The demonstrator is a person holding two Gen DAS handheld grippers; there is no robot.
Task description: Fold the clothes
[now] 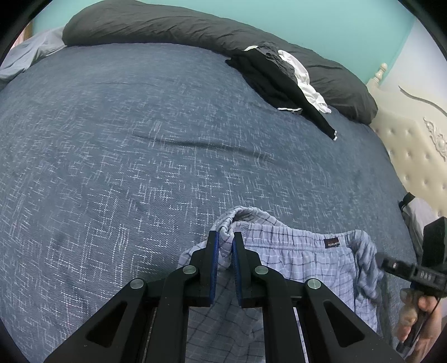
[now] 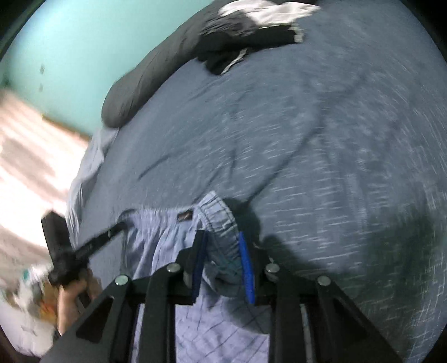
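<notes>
Two grippers hold plaid shorts [image 1: 293,259] by the waistband at 6 o'clock on a blue bedspread [image 1: 139,153]: the left gripper [image 1: 225,237] pinches one end, the right gripper [image 2: 223,237] grips the bunched other end. Judging by this, the garment is being spread; next it needs laying flat. Dark clothes [image 1: 279,81] sit at 1 o'clock by a grey pillow [image 1: 167,25] and teal wall [image 1: 335,22].

Bedspread [image 1: 139,167]: blue with a white woven fleck, covered the whole bed.
Bolster [image 1: 167,25]: dark grey, lay along the far edge against the teal wall [image 1: 349,22].
Headboard [image 1: 413,145]: cream, tufted, stood at right.
</notes>
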